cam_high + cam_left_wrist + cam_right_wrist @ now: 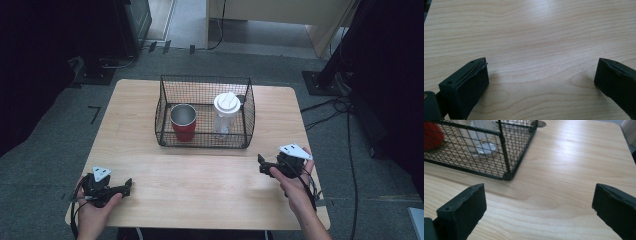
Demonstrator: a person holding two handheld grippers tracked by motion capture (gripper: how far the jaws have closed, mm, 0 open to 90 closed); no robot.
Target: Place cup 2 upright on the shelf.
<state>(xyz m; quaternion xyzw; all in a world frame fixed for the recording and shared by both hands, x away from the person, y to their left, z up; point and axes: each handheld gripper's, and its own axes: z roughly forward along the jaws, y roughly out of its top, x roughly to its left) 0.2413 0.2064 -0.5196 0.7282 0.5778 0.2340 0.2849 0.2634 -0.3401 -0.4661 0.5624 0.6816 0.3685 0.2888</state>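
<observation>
Both claws wide and empty, left gripper (126, 186) low over bare table (529, 37), right gripper (262, 165) aimed at wire basket (204, 141) ahead-left, likely staging for clear bottle (225, 115) beside red cup (183, 122).

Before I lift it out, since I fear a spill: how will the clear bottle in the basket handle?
The clear bottle stands tall and narrow under a wide white lid, so it probably tips easily. Its smooth wall may slip. It looks light, perhaps empty.
</observation>
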